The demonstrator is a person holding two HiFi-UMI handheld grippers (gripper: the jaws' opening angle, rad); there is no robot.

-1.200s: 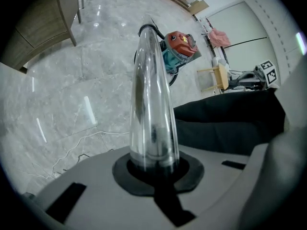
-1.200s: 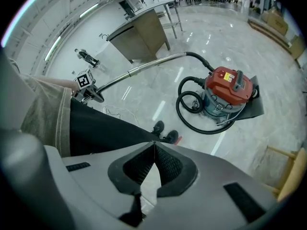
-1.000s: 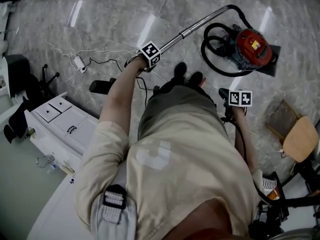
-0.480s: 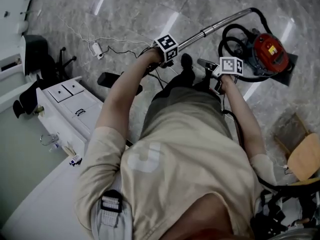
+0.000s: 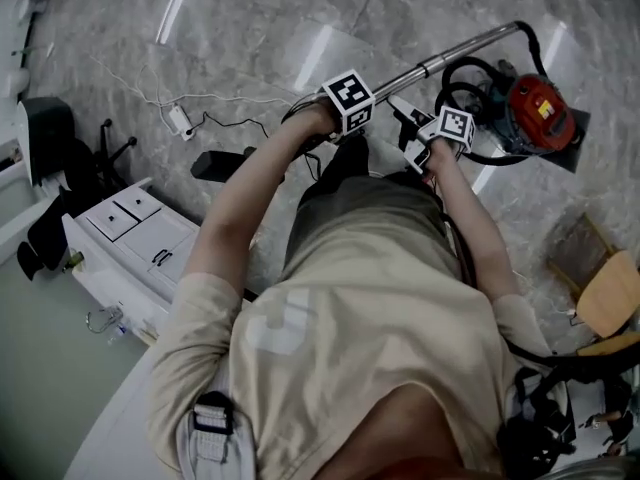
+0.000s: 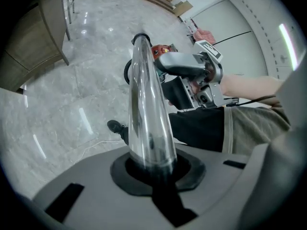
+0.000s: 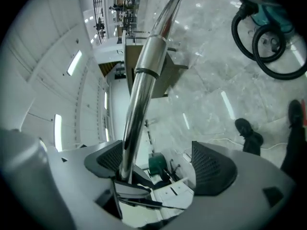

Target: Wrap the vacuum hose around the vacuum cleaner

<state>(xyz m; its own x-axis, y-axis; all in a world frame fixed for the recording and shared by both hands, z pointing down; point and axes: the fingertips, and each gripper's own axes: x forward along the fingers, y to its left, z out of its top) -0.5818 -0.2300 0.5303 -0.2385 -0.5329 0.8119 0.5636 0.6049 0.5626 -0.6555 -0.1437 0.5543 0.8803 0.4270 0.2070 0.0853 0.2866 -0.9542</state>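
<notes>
Jaws: left gripper (image 6: 152, 172) just eased, clamping round chrome wand (image 6: 146, 104); right gripper (image 7: 158, 164) just opened wide around it.

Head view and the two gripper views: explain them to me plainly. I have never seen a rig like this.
No robot: a person on a marble floor holds tongs in each hand. The head view looks down from the person's head; each gripper view rides on one pair of tongs and looks along it. On the floor sits a red vacuum cleaner, its black hose looped beside it. The left tongs grip the vacuum's metal tube, though they have just been opening slightly. The right tongs have just been opening wide; the same tube passes between them, unclamped.
</notes>
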